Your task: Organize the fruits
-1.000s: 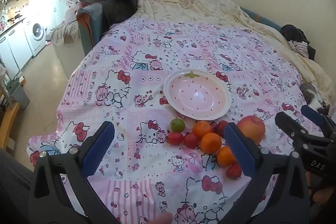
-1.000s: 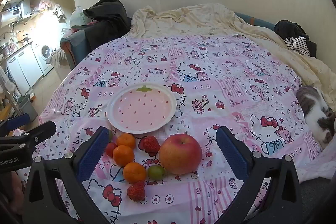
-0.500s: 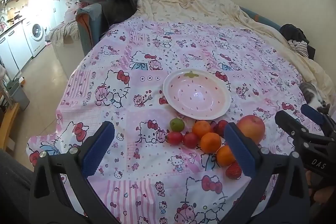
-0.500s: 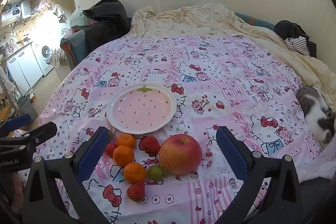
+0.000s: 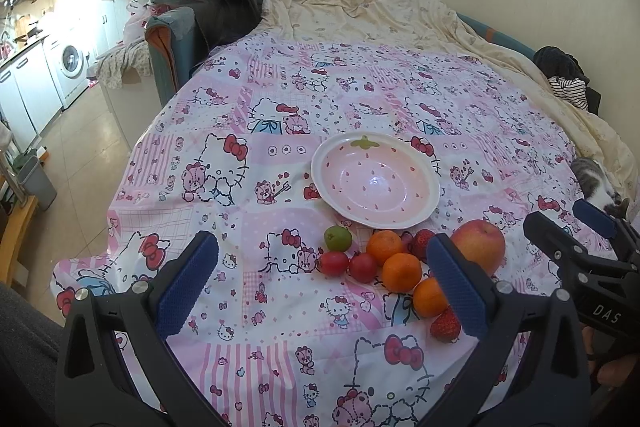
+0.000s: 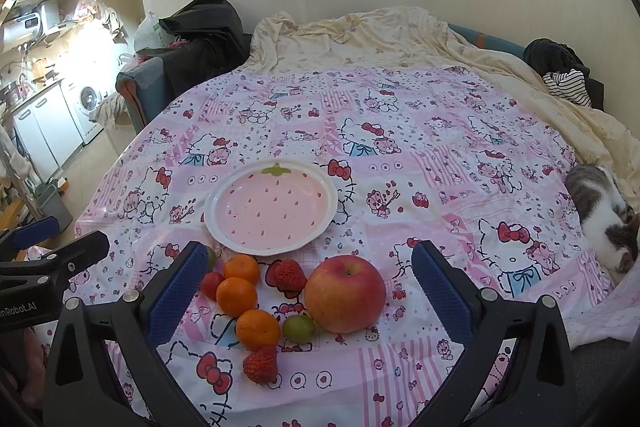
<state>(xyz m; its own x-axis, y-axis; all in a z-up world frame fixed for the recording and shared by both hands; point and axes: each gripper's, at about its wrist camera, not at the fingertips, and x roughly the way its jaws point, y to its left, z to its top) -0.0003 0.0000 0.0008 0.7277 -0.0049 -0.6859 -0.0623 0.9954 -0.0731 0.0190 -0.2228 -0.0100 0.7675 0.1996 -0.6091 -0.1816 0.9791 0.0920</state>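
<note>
The plate [image 6: 272, 211] sits bare on the printed cloth [image 6: 400, 155], and all the fruit lies loose just on its near side. Largest is the apple [image 6: 345, 293], near the plate's right-hand edge. Left of the apple, toward the plate's near rim, come a strawberry [image 6: 289, 275], three oranges [image 6: 237, 295] in a loose column, two small tomatoes [image 5: 333, 263] and a green fruit [image 5: 338, 238] just beside the rim; a second green one [image 6: 298, 327] touches the apple's near-left side, and another strawberry [image 6: 261, 367] lies farthest from the plate.

Both tools hang above the pile with nothing in them: the right gripper [image 6: 310, 289] has its jaws spread wide and frames the apple, and the left gripper [image 5: 320, 283] is equally spread over the tomatoes.

Nothing seems moved yet, so the first pick is likely the apple. Descend straight, centre it between the pads, and close gently; it is round and may roll into the green fruit. Lift clear before crossing the rim, and set it toward the plate's far side to leave room. A cat [image 6: 600, 219] lies well right of the plate.
</note>
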